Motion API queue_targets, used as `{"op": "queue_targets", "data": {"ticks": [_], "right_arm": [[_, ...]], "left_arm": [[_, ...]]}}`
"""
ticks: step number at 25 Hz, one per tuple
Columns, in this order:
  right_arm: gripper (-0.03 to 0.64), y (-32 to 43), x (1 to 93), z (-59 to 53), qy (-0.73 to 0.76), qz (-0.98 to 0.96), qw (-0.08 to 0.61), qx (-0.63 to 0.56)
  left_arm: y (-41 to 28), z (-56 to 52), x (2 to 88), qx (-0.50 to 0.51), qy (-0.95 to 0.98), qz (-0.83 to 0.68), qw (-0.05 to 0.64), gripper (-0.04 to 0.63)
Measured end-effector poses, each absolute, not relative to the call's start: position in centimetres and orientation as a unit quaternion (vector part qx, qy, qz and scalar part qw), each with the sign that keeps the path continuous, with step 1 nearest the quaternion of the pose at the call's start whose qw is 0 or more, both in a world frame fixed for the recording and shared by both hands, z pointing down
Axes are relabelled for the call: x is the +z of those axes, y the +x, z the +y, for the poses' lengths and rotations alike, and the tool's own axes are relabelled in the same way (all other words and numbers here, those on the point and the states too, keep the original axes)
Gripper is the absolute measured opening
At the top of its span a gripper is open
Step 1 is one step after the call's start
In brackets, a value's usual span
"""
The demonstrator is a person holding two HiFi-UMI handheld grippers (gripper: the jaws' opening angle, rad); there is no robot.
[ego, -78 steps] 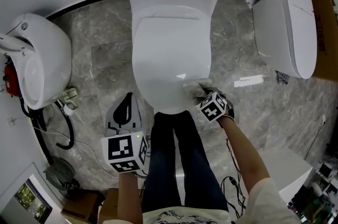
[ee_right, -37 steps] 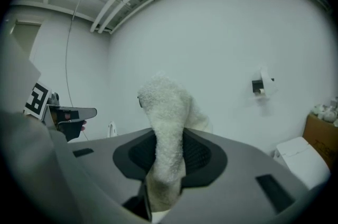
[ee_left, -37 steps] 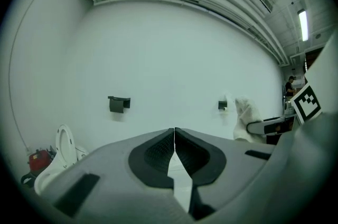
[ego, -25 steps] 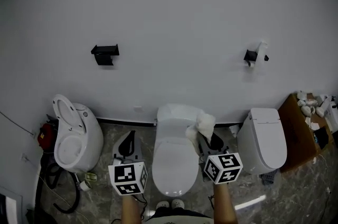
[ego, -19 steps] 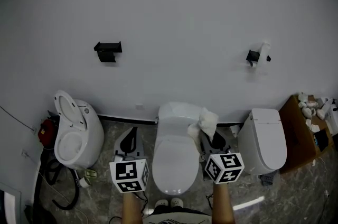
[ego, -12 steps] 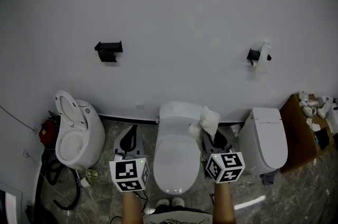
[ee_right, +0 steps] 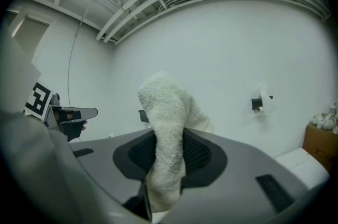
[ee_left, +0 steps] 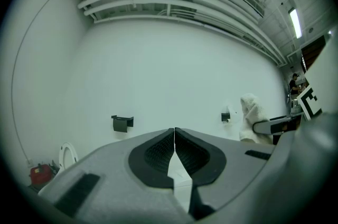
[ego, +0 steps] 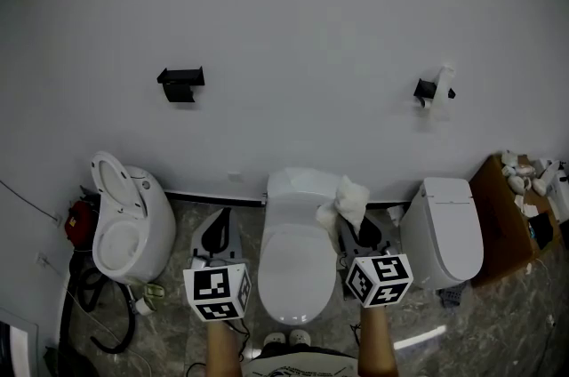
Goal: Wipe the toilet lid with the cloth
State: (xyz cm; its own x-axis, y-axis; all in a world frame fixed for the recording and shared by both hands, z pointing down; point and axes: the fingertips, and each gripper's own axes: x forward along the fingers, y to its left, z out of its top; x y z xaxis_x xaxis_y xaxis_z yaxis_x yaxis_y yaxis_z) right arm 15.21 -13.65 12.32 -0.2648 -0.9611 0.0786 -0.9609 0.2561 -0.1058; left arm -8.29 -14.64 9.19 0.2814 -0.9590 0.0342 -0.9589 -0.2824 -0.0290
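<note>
- Nearest the camera, the left gripper point(ego: 219, 228) hung beside the toilet's left flank. Its jaws were pressed together with nothing between them, as its own view showed point(ee_left: 174, 136). It had hardly shifted over the last second and took no part in the wiping.
- The right gripper point(ego: 349, 224) was clamped on the cloth point(ego: 348, 200). In the right gripper view the white terry cloth point(ee_right: 166, 112) rose in a tuft out of the closed pads, set against the wall and ceiling and not against porcelain.
- That was the main change. Three seconds earlier the cloth had been pressed to the front edge of the toilet lid point(ego: 298, 273). By this moment it had been lifted clear and was held in the air near the toilet's right rear corner.
- The lid itself lay shut and bare between the two grippers, with no cloth on it.
- The head view had also swung up from a steep look down at the lid, so it took in the whole wall.
- Farther off, the black bracket point(ego: 180, 84) and the paper holder point(ego: 434, 89) on the wall sat in nearly the same places across the last second, so the pose had settled.
- My reading was that the wiping stroke had ended. With the cloth off the lid and both grippers at rest, the task looked finished or paused, and any further pass would have needed the cloth brought back down onto the lid.
</note>
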Motion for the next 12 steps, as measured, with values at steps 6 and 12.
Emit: {"op": "queue_targets", "data": {"ticks": [6,12], "right_arm": [[0.106,15.12,12.23,-13.54,-0.610,0.790,0.005,-0.067],[0.106,15.02,12.29,-13.26,-0.611,0.789,0.002,-0.066]], "left_arm": [[-8.63,-14.56,9.12,-0.022,-0.800,0.600,0.002,0.009],[-8.71,-14.38,9.12,-0.018,-0.802,0.597,0.000,0.009]]}}
